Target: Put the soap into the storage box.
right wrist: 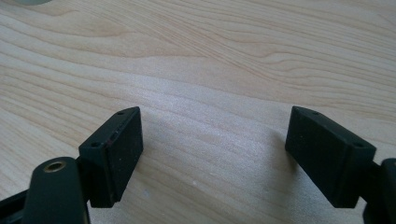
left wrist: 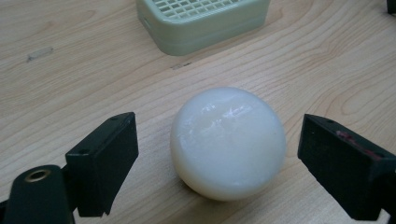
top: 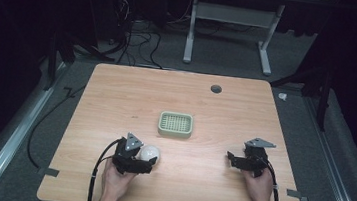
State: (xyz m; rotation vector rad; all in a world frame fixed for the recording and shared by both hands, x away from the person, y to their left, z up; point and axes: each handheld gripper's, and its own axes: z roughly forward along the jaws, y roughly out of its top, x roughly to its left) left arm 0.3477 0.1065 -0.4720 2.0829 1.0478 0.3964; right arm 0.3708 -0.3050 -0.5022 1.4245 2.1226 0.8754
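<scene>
White and glossy, the ball [left wrist: 228,142] sits on the table [left wrist: 70,93] between my left gripper [left wrist: 219,161] jaws, which stand apart with a gap on either side, not touching it. Beyond the ball lies the green tray [left wrist: 205,23], near the table's middle. My right gripper [right wrist: 212,156] is well off to the side, jaws spread wide over bare wood.

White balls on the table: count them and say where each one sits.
1. The white ball lies on the table between the open jaws of the left tongs, touching neither, on the near side of the green basket. None seems hidden.
</scene>
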